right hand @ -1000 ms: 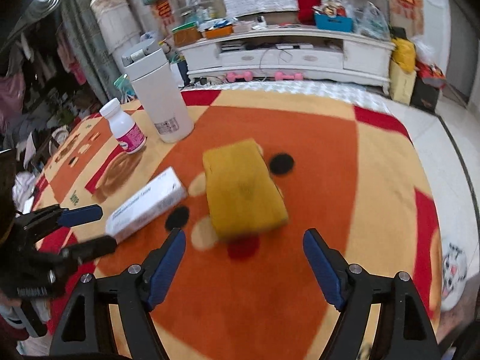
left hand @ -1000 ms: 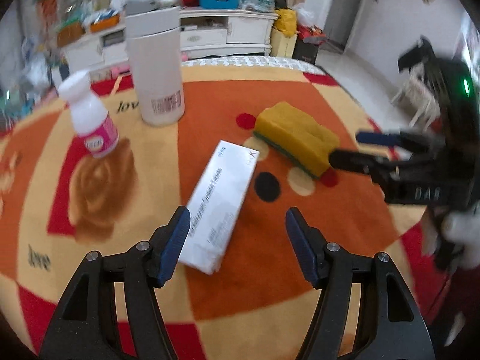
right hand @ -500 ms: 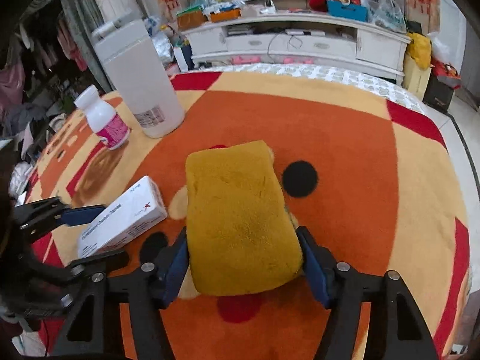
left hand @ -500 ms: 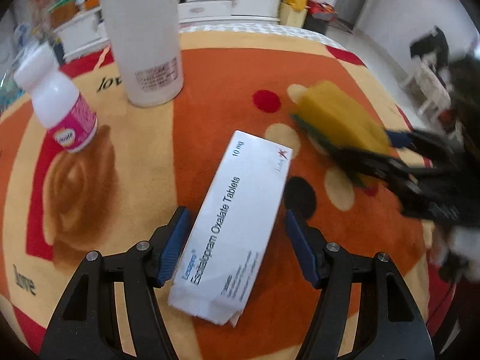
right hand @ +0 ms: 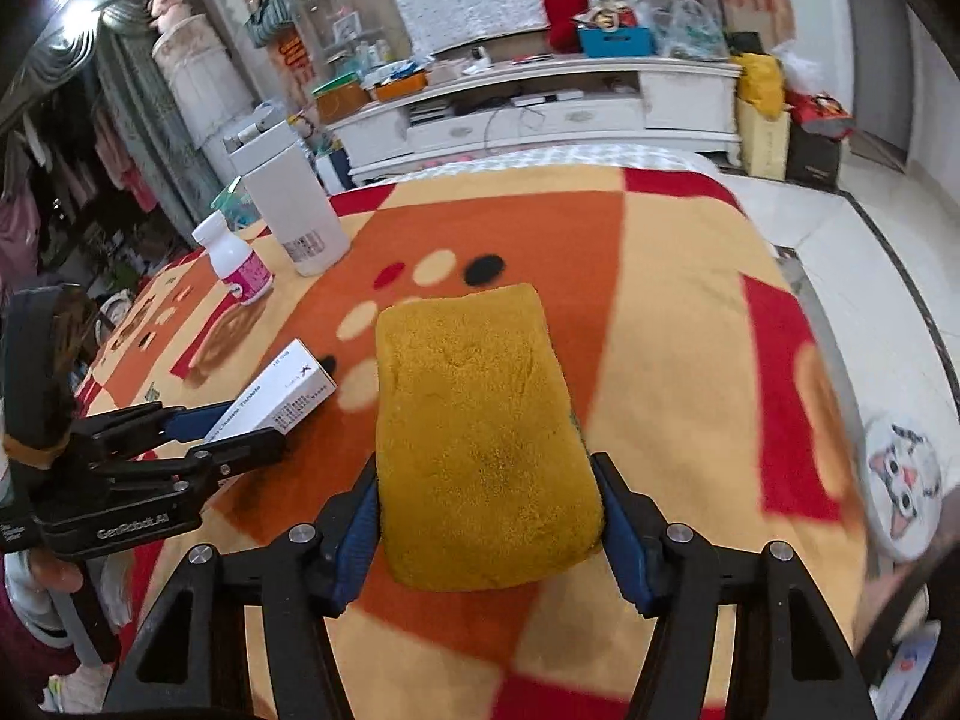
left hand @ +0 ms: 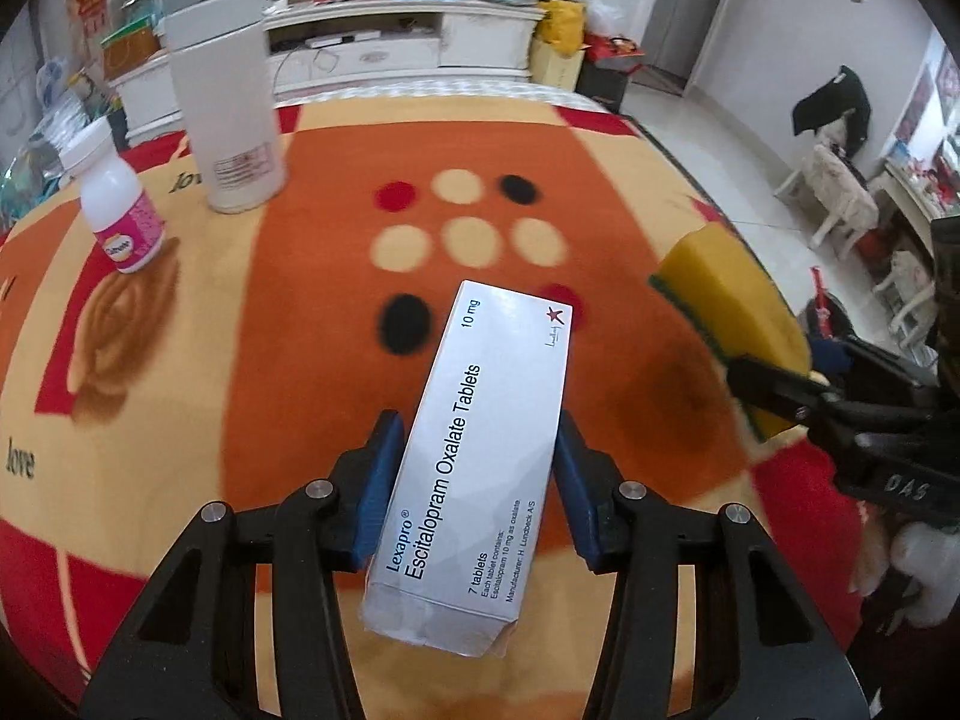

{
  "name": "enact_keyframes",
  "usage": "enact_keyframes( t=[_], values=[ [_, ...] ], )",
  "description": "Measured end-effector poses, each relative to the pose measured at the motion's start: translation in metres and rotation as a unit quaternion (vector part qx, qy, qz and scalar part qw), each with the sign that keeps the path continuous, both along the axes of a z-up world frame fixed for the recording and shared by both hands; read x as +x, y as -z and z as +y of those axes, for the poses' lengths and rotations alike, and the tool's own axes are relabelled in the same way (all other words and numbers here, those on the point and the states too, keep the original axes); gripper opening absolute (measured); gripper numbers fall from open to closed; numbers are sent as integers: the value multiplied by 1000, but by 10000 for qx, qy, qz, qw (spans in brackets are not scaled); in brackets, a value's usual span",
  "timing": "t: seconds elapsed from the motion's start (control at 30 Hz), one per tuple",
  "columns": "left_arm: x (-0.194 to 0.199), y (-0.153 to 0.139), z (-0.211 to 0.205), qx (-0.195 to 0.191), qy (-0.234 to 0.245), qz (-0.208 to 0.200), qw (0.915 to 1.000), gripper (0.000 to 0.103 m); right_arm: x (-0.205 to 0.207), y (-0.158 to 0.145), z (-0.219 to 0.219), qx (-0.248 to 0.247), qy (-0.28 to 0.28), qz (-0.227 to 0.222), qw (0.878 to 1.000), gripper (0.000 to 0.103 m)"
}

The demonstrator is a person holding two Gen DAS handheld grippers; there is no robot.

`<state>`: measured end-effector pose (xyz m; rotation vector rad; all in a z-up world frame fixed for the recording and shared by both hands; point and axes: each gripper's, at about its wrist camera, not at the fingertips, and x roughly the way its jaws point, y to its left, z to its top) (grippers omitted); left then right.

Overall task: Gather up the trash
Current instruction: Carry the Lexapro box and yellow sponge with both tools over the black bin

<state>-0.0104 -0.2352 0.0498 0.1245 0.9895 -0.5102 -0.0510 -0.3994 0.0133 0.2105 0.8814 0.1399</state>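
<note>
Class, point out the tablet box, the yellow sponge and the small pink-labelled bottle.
tablet box (left hand: 480, 444), left wrist view, middle of its printed top face
yellow sponge (right hand: 480, 438), right wrist view, centre of its top
small bottle (left hand: 123, 222), left wrist view, its pink label

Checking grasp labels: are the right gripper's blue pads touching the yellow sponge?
Touching. The right wrist view shows both pads pressed against the sides of the yellow sponge in the right gripper.

left wrist: close, angled down over blanket (left hand: 180, 360) | right wrist: likewise | shared: blanket, both tongs

Patterned blanket (left hand: 198, 324), white canister (left hand: 231, 114), pill bottle (left hand: 117, 210)
</note>
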Motion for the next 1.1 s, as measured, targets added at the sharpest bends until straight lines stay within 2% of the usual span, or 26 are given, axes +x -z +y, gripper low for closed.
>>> enact_keyframes(
  t=[0.47, 1.1],
  values=[
    [-58, -15, -44, -193, 321, -169, 9992, 46, -77, -8, -30, 60, 542, -118, 9984, 63],
    [-90, -27, -109, -451, 945, -192, 9943, 44, -136, -14, -89, 91, 1259, -157, 9919, 63]
  ],
)
